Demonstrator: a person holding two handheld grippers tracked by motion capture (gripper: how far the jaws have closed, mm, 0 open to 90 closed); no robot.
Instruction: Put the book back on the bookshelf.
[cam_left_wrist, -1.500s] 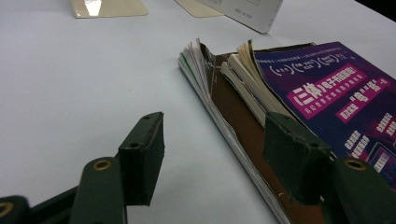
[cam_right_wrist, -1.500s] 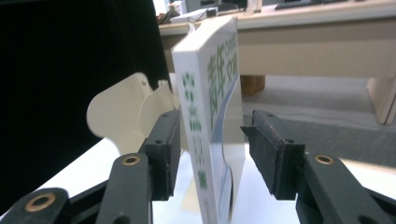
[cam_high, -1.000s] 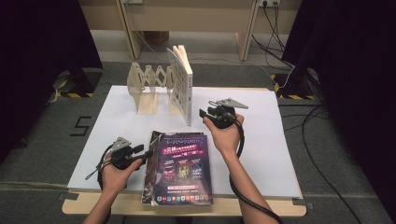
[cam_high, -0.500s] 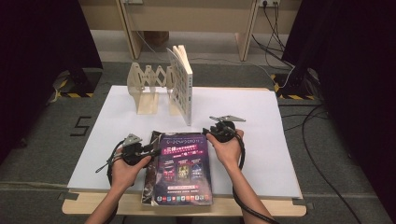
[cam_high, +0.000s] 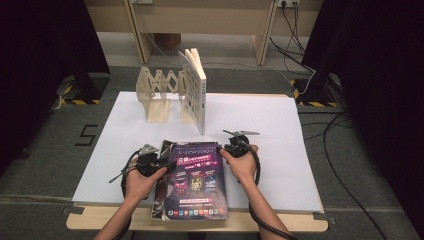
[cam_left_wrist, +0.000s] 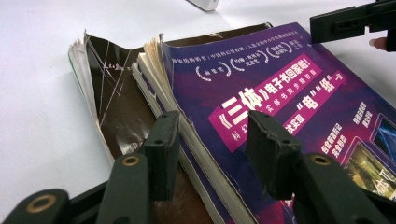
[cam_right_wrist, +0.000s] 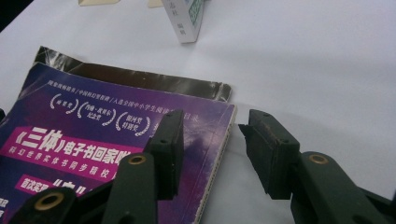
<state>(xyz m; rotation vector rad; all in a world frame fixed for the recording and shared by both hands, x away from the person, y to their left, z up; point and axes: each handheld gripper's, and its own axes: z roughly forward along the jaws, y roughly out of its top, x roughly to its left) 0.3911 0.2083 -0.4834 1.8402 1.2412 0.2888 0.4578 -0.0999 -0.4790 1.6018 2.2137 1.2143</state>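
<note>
A purple-covered book (cam_high: 195, 180) lies flat on a dark-covered book (cam_high: 159, 196) near the table's front edge. My left gripper (cam_high: 161, 161) is at the purple book's left edge. In the left gripper view its gripper (cam_left_wrist: 215, 149) straddles the page edge of the purple book (cam_left_wrist: 280, 84), jaws open and just closing, above the dark cover (cam_left_wrist: 116, 102). My right gripper (cam_high: 223, 150) is at the right edge. In the right gripper view its gripper (cam_right_wrist: 217, 149) spans that edge of the purple book (cam_right_wrist: 93, 140), jaws open and just widened.
A wooden folding rack (cam_high: 157, 92) stands at the back of the white sheet (cam_high: 260, 125), with a white book (cam_high: 195, 90) upright against it. That white book (cam_right_wrist: 187, 18) stands just beyond the stack. The right gripper (cam_left_wrist: 355, 21) shows across the cover.
The right hand has come down from above the table to the purple book's right edge. The left hand has slid right to its left edge.
</note>
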